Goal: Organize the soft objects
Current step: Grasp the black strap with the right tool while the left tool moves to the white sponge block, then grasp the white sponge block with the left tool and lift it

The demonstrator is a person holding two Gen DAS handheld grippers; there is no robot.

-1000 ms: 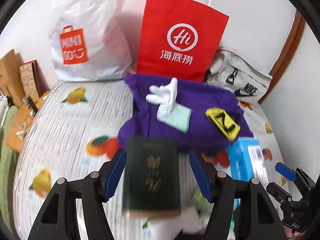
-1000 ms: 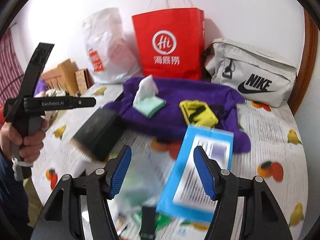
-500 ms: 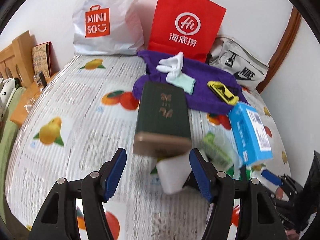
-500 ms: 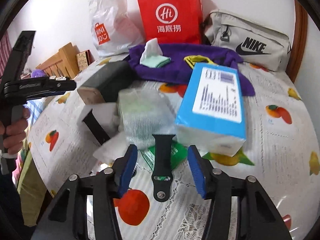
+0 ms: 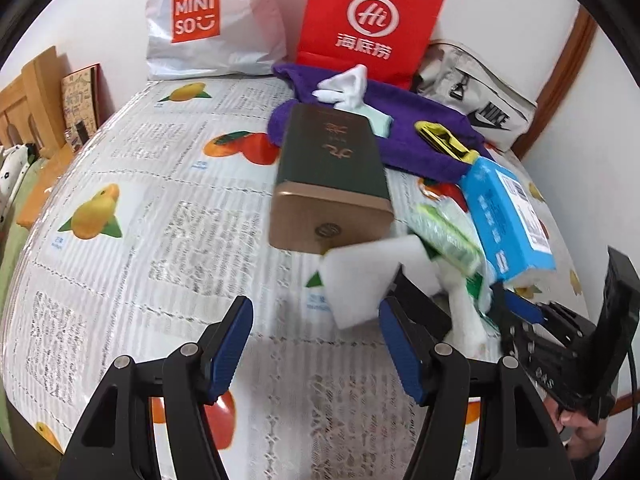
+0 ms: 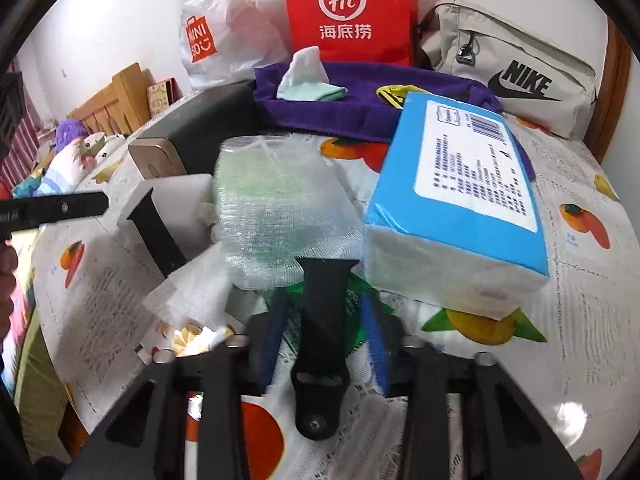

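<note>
A black watch strap lies on the fruit-print tablecloth, and my right gripper has its blue pads close on both sides of it; the pads are blurred, so contact is unclear. Behind it are a clear wrapped green pack, a blue tissue pack and a white foam block. My left gripper is open and empty above the cloth, in front of the foam block and a dark green box. A purple towel carries a white glove and a yellow item.
At the back wall stand a white Miniso bag, a red paper bag and a grey Nike bag. Wooden furniture and a plush toy are to the left. The table edge runs close under both grippers.
Both grippers have pulled back and down toward the near table edge. My right gripper's jaws have narrowed around the black strap. My left gripper stays open.
</note>
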